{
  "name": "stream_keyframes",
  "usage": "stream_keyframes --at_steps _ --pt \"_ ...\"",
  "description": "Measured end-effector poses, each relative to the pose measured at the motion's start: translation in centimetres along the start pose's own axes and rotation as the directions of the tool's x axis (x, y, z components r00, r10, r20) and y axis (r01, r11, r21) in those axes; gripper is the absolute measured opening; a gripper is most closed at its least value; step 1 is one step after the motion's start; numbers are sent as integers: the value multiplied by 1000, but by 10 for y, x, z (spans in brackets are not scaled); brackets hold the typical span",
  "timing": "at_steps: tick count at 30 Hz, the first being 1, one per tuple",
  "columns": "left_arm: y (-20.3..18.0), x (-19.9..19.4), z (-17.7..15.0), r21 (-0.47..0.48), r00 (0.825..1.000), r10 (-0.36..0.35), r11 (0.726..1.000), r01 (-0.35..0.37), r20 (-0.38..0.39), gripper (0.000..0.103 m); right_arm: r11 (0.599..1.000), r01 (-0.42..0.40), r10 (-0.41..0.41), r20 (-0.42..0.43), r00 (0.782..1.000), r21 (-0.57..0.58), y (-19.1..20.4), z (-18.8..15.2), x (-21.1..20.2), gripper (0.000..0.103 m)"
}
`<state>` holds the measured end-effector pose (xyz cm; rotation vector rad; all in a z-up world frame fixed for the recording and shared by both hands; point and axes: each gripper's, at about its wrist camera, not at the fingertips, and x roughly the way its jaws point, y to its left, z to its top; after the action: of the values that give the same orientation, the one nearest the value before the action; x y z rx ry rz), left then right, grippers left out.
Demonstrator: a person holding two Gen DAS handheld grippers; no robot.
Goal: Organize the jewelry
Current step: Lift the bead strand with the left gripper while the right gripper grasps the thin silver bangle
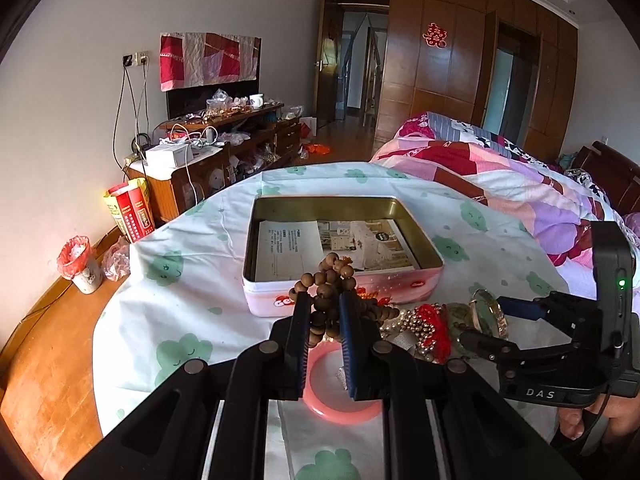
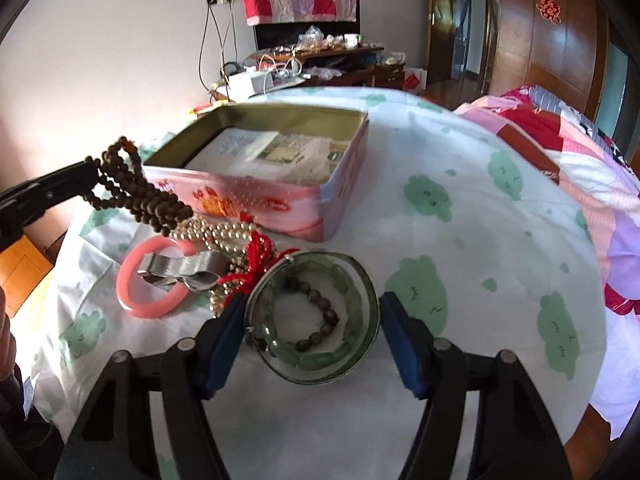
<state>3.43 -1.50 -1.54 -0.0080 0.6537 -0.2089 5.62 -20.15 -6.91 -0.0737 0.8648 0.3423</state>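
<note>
A white cloth with green cloud prints [image 1: 188,264] covers the round wooden bench [image 1: 48,360]. At ten o'clock from the bench's middle, a red-and-yellow carton [image 1: 130,210] stands on the floor by the wall, and at nine o'clock sits a small bin lined with a red bag [image 1: 80,264]. Further off at eleven o'clock, a dark wooden cabinet [image 1: 224,152] carries a white box [image 1: 170,155], cables and clutter, with a white mug [image 1: 256,100] on top. A red-and-pink patchwork cloth [image 1: 208,58] hangs on the wall above. At two o'clock lies a bed with a pink, red and purple quilt [image 1: 500,176]. Brown wooden wardrobes [image 1: 440,60] bear a red paper emblem [image 1: 436,35].
</note>
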Motion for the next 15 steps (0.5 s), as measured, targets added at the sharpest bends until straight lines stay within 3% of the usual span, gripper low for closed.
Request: stream_keyframes --at_steps 15 --pt "5 -6 25 32 998 45 998 -46 55 13 997 65 -61 89 994 -49 2 31 -18 69"
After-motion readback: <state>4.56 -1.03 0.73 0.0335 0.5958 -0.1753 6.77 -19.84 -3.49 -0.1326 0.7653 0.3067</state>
